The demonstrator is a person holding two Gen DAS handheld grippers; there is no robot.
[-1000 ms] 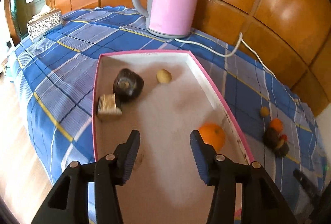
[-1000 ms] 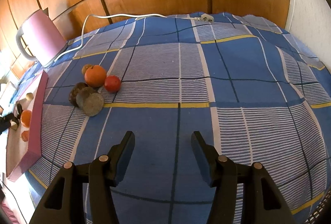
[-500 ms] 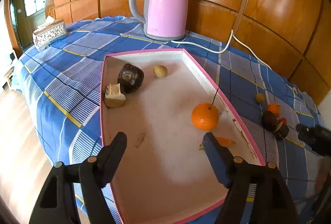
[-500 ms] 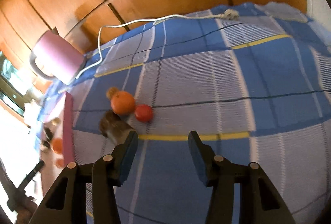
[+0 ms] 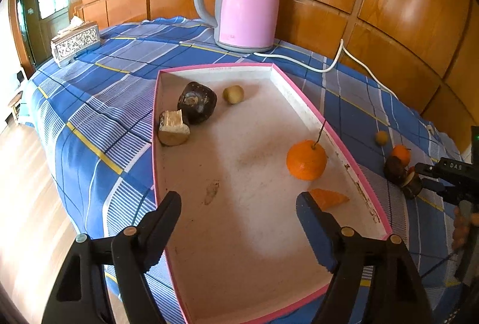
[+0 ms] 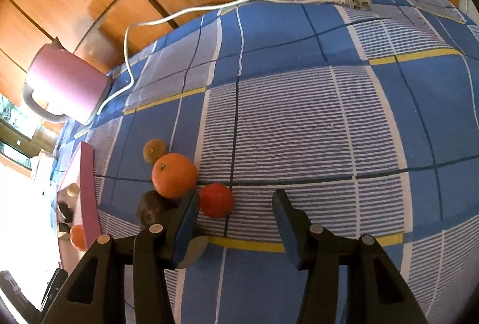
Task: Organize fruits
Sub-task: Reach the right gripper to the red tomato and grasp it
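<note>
In the left wrist view a pink-rimmed tray (image 5: pixel 302 102) holds an orange with a stem (image 5: pixel 306 160), an orange wedge (image 5: pixel 329 198), a dark fruit (image 5: pixel 197 102), a cut piece (image 5: pixel 173 129) and a small yellow fruit (image 5: pixel 233 94). My left gripper (image 5: pixel 238 198) hovers over the tray, its jaws opening with nothing between them. In the right wrist view my right gripper (image 6: pixel 236 198) stands open over the cloth. A red fruit (image 6: pixel 215 199) lies just beyond its left finger, untouched. An orange (image 6: pixel 173 176), a small brownish fruit (image 6: pixel 154 150) and a dark fruit (image 6: pixel 149 208) cluster beside it.
A pink kettle (image 5: pixel 245 1) stands behind the tray, and its white cable (image 6: pixel 179 18) runs along the wooden wall to a plug (image 6: pixel 356 2). A patterned tissue box (image 5: pixel 74 41) sits at the far left. Blue checked cloth (image 6: pixel 329 129) stretches to the right of the fruit cluster.
My left gripper's jaws have spread wider and drawn back from the stemmed orange, which rests in the tray. My right gripper has swung toward the fruit cluster, so the red fruit is near its fingertips.
</note>
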